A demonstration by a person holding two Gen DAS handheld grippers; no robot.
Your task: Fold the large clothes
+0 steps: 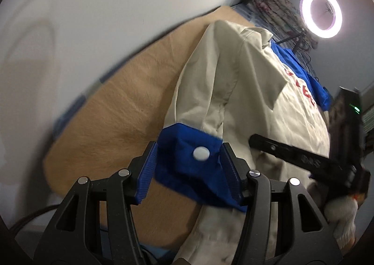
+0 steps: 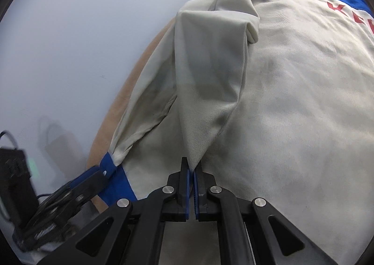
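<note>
A beige jacket [image 1: 257, 92] with blue trim and red letters lies on a tan table [image 1: 121, 110]. My left gripper [image 1: 189, 159] has its jaws around the blue sleeve cuff [image 1: 184, 169], which has a white snap button; the jaws stand fairly wide with the cuff between them. My right gripper [image 2: 192, 171] is shut on a pinched fold of the beige sleeve [image 2: 205, 92], lifted above the jacket body [image 2: 303, 106]. The right gripper shows in the left wrist view [image 1: 292, 157]. The left gripper shows in the right wrist view [image 2: 88, 183] at the cuff [image 2: 116, 178].
A lit ring light [image 1: 321, 13] stands at the far right beyond the table, beside a tangle of cables [image 1: 275, 14]. A pale wall [image 1: 93, 19] runs along the table's far edge. A gloved hand [image 1: 343, 215] holds the right gripper.
</note>
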